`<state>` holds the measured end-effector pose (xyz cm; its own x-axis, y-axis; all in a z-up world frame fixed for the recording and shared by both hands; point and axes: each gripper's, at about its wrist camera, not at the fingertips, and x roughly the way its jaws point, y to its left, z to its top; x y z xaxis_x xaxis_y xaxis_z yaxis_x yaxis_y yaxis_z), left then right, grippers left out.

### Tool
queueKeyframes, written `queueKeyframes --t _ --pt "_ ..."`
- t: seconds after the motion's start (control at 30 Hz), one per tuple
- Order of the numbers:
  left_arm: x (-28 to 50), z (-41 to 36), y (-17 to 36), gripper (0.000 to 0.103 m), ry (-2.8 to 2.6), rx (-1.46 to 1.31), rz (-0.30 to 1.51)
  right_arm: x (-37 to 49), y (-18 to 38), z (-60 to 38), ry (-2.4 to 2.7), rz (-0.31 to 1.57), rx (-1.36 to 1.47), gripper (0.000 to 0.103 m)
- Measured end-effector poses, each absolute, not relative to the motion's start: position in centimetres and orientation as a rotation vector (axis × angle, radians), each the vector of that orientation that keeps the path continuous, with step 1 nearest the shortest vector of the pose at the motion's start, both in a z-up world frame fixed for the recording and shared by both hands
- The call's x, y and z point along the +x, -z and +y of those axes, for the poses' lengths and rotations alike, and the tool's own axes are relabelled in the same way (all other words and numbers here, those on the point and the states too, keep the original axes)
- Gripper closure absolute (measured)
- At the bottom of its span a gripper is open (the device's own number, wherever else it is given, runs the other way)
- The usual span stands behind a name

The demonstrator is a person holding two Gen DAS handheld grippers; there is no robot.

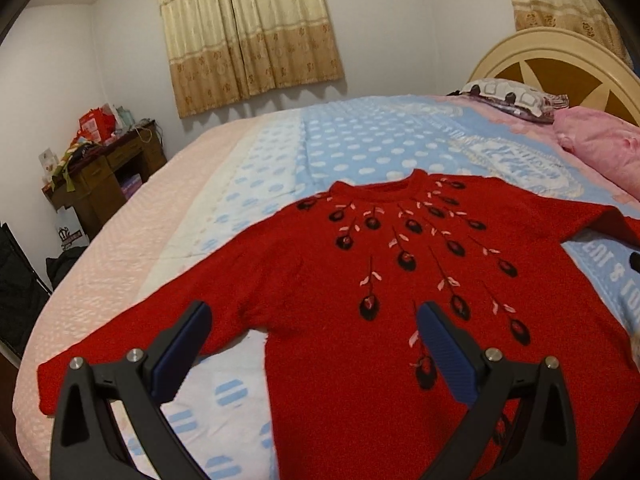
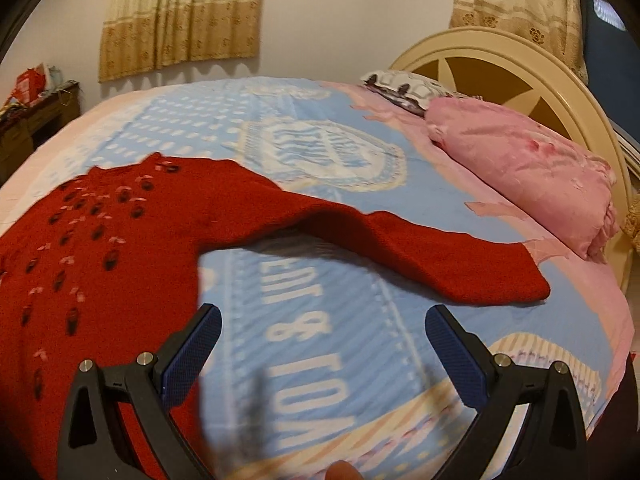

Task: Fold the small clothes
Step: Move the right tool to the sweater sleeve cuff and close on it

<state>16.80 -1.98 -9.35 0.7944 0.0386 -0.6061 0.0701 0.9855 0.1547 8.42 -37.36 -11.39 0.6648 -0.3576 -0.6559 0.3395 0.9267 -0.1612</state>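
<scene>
One red sweater [image 1: 344, 280] lay on one bed [image 1: 360, 136]. Two sleeves spread out. Two grippers: left gripper [image 1: 314, 316], right gripper [image 2: 323, 320]. Two pillows far right: one pink pillow [image 2: 528, 168], one patterned pillow [image 1: 508, 96]. Two curtains [image 1: 248, 28]. One wooden desk [image 1: 108, 176] far left.

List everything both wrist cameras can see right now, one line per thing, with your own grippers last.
sweater: one, red with dark flower embroidery, spread flat face up on the bed, both sleeves out
bedspread: one, light blue with white dots and lettering, under the sweater
pink quilt: one, bunched at the headboard end
patterned pillow: one, white and dark, beside the quilt
headboard: one, cream and brown, arched
curtains: two sets, beige and gold, on the far wall
desk: one, dark wood, cluttered, left corner
left gripper: open, over the sweater's lower left side
right gripper: open, over the bedspread below the right sleeve
</scene>
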Motion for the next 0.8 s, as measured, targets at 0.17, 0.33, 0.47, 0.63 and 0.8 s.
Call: queueKeyframes --t 0.17,0.33,0.47,0.63,0.8 --pt "18.1 -2.3 10.7 0.0 0.02 0.149 0.686 9.1 11.8 -40.0 0.426 0.758 -0.017 0.001" --pt "19.2 -2.2 12.4 0.0 0.023 0.118 0.74 9.2 12.2 -43.8 0.466 0.772 0.051 0.001" --pt "19.6 -2.0 13.8 0.0 0.035 0.094 0.779 8.3 12.1 -47.9 0.507 0.773 0.143 0.01" --pt "19.6 -1.9 15.2 0.0 0.041 0.081 0.806 7.3 11.2 -52.3 0.562 0.743 0.249 0.018" --pt "19.5 -1.6 15.7 0.0 0.033 0.061 0.814 6.2 10.8 -56.6 0.625 0.734 0.384 0.03"
